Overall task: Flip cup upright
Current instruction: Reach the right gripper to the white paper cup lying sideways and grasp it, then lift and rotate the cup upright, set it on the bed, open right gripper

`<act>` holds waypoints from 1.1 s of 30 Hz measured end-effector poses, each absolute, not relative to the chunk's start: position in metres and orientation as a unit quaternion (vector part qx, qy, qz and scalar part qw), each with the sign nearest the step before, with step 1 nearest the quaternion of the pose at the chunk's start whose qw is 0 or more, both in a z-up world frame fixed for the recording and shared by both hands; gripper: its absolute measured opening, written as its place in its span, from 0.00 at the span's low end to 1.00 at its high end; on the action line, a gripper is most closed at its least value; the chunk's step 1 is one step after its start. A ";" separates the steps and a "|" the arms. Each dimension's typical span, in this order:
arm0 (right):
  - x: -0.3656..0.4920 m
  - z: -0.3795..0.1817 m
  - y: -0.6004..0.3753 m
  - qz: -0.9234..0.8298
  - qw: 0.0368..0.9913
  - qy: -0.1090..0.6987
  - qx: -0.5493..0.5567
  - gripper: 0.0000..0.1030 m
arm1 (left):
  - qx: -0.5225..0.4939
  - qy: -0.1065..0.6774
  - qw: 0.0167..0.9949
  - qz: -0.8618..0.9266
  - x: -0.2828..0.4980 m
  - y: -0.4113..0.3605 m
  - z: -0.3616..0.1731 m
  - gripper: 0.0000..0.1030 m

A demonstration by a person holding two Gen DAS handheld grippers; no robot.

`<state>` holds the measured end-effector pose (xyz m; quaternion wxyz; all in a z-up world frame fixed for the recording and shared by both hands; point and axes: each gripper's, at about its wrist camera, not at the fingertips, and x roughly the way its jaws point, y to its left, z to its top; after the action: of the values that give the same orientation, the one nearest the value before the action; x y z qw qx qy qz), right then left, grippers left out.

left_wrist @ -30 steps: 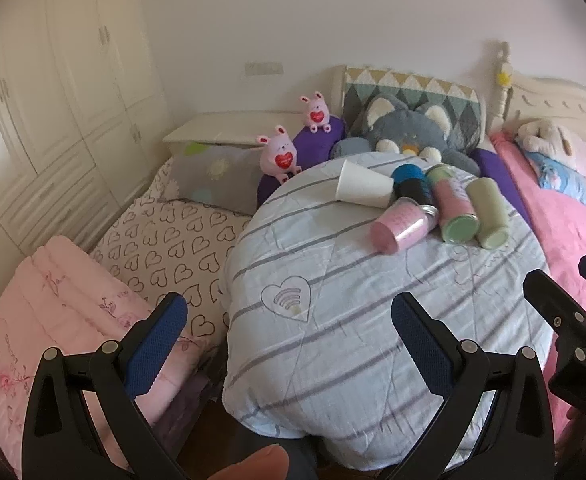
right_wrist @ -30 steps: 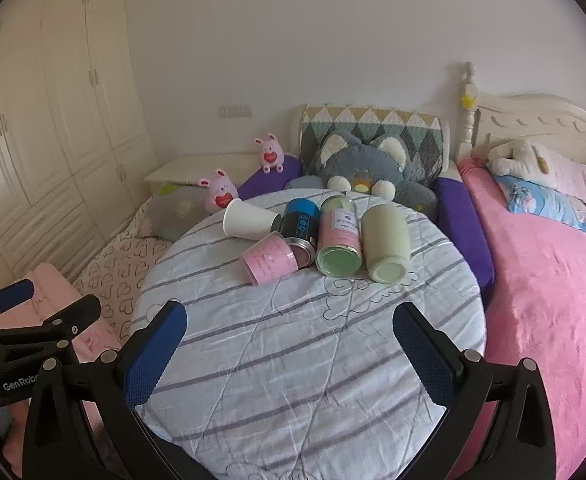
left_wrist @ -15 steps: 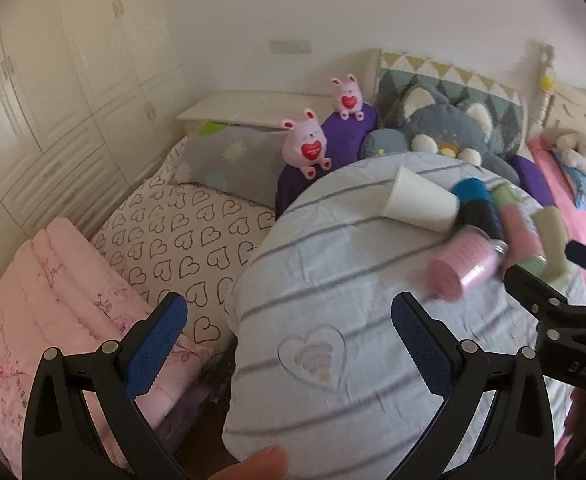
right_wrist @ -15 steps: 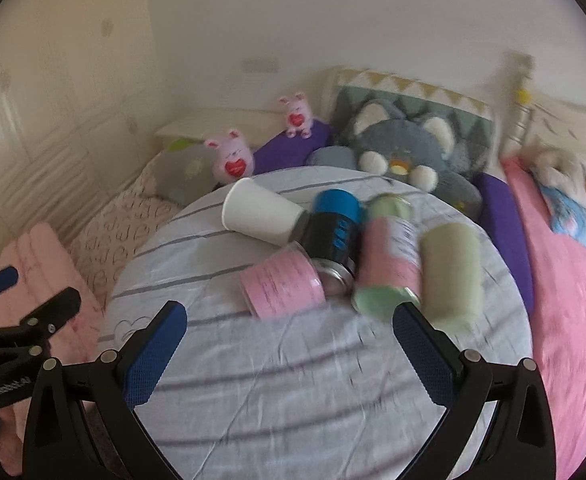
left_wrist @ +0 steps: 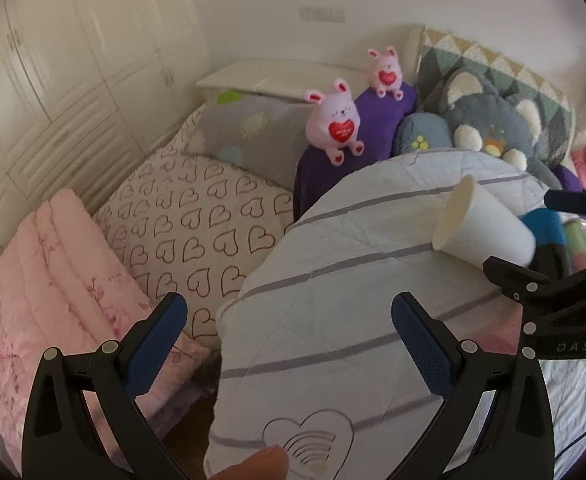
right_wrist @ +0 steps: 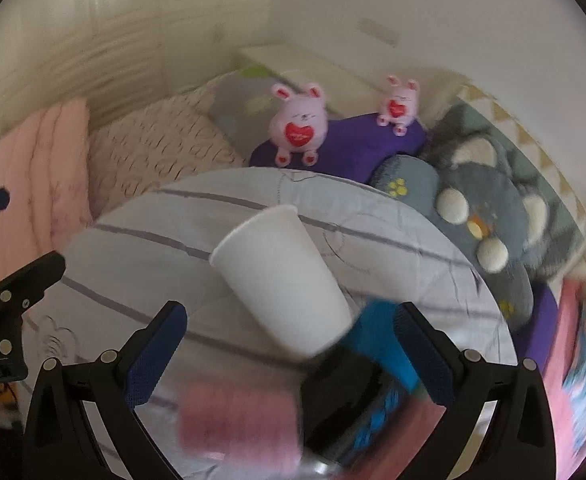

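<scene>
A white paper cup [right_wrist: 283,280] lies on its side on the round table with a striped cloth [right_wrist: 141,256], its mouth to the upper left. It also shows in the left wrist view [left_wrist: 483,230], at the right. My right gripper [right_wrist: 289,344] is open, its jaws on either side of the cup's lower end, just short of it. My left gripper [left_wrist: 289,334] is open and empty over the table's left edge [left_wrist: 333,312], well left of the cup. The right gripper's fingers [left_wrist: 513,276] show there beside the cup.
A blue and black can [right_wrist: 377,360] and a pink can [right_wrist: 237,420] lie against the cup's base, with more cans behind. Pink bunny toys [right_wrist: 299,128], a grey cat plush [right_wrist: 481,208] and pillows ring the table. A pink quilt [left_wrist: 45,280] lies at left.
Both grippers have moved forward and swung left. The right gripper has closed in on the white cup, which now lies between its open jaws. The cup has not moved.
</scene>
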<state>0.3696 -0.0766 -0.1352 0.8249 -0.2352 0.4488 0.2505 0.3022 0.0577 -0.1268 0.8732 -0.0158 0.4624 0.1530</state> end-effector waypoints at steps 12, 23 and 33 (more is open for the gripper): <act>0.409 -0.178 -0.046 0.299 0.747 0.504 -0.314 0.70 | -0.033 0.499 0.852 0.155 0.330 0.056 -0.156 1.00; 0.389 -0.136 -0.047 0.308 0.783 0.472 -0.265 0.68 | -0.041 0.478 0.864 0.155 0.304 0.065 -0.134 1.00; 0.280 -0.099 -0.106 0.274 0.832 0.481 -0.040 0.68 | -0.034 0.458 0.878 0.135 0.229 0.069 -0.116 1.00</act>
<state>0.2798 -0.1057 -0.0992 0.8317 -0.0396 0.4811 0.2741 0.2289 0.0688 -0.1164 0.8780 -0.0336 0.4580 0.1347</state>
